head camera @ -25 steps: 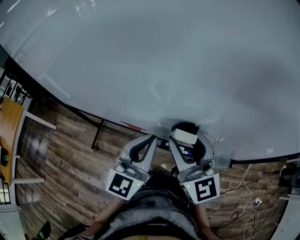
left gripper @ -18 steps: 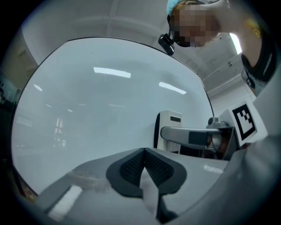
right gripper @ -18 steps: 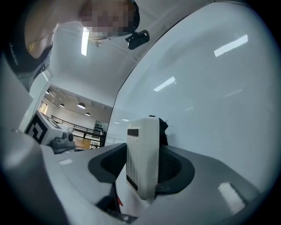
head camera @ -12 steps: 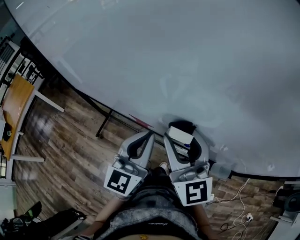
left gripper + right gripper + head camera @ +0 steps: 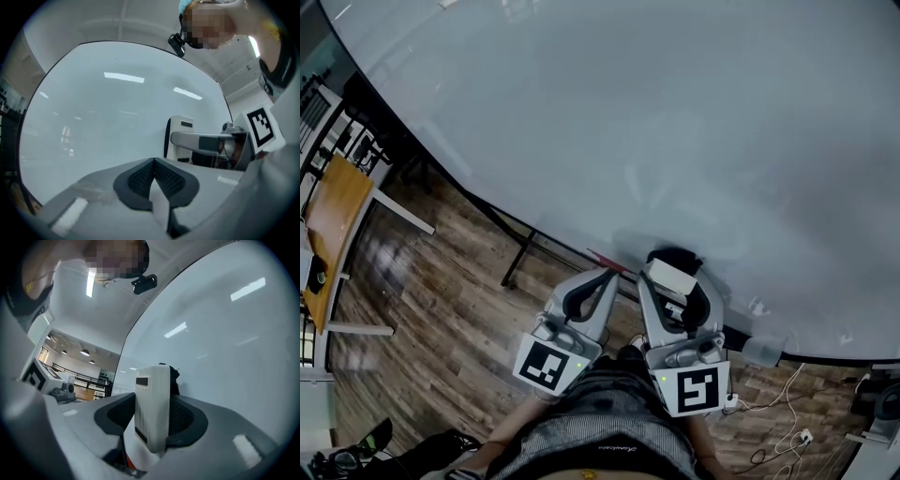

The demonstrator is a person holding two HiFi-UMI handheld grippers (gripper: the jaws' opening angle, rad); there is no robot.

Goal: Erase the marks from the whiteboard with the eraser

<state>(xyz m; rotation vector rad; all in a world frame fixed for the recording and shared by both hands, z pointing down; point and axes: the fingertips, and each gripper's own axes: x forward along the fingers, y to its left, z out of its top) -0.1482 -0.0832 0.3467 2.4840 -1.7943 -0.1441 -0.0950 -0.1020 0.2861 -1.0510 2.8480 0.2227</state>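
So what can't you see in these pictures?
- Marks on the whiteboard: in the head view there are only faint smudges and glare, no clear marks.
- Pad of the eraser: in the right gripper view it is mostly hidden behind the white body.
- Whether the eraser touches the whiteboard: in the head view the right gripper covers that spot.
- Red thing below the whiteboard: in the head view it is too small to name.

There is one whiteboard (image 5: pixel 675 112), one white eraser (image 5: pixel 669 274) and two grippers, the left gripper (image 5: pixel 603 276) and the right gripper (image 5: pixel 671 277). Each gripper bears one marker cube, which makes two: the left cube (image 5: pixel 546 366) and the right cube (image 5: pixel 697 390). One thin red thing (image 5: pixel 607 262) shows at the whiteboard's lower edge, one wooden table (image 5: pixel 333 225) stands by the whiteboard's left corner, one person (image 5: pixel 600 441) is in view, and the white cables (image 5: pixel 783 441) on the floor are too tangled to count.
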